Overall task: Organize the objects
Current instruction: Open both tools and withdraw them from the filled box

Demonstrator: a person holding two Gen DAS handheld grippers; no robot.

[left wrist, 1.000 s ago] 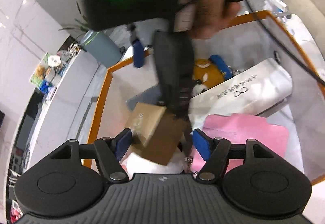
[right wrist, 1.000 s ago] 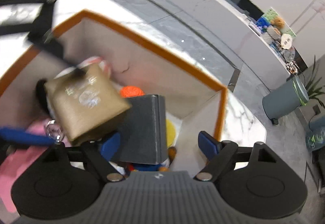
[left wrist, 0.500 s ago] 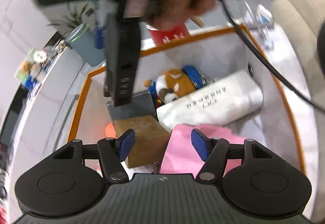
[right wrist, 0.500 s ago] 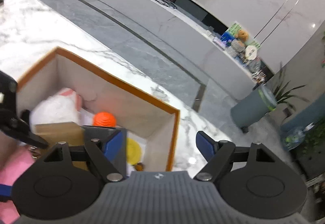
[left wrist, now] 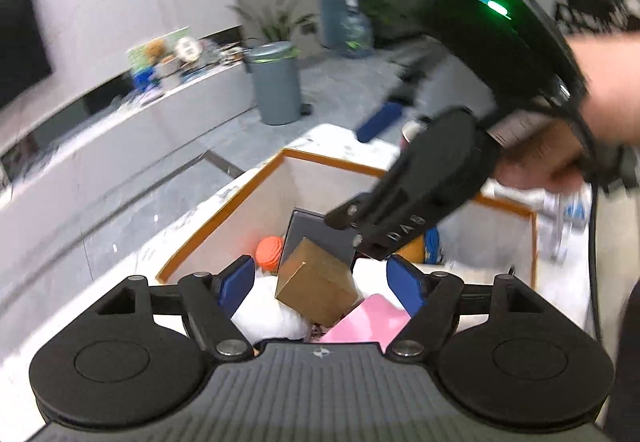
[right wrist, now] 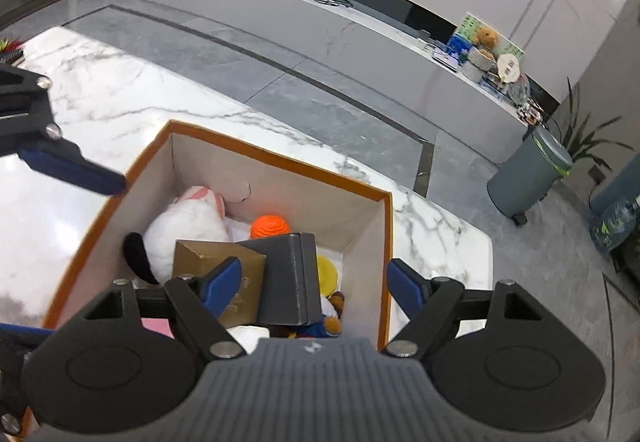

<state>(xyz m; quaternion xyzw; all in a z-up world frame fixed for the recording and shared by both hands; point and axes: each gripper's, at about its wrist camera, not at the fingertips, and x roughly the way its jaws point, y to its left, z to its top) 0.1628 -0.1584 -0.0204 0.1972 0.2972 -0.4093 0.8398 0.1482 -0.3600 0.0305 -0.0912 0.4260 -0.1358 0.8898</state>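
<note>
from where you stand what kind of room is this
Probably a living room or a lobby-like lounge: a long low marble console under a dark wall screen, potted plants, and a marble table holding the orange-rimmed box.

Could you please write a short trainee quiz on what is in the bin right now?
1. True or false: the brown box lies inside the bin.
2. What touches the brown box on its right in the right wrist view? A) the grey box B) a glass bottle C) a red book
3. Fill in: the ball behind the grey box is ____.

Key: 1 true; 2 A; 3 orange.
</note>
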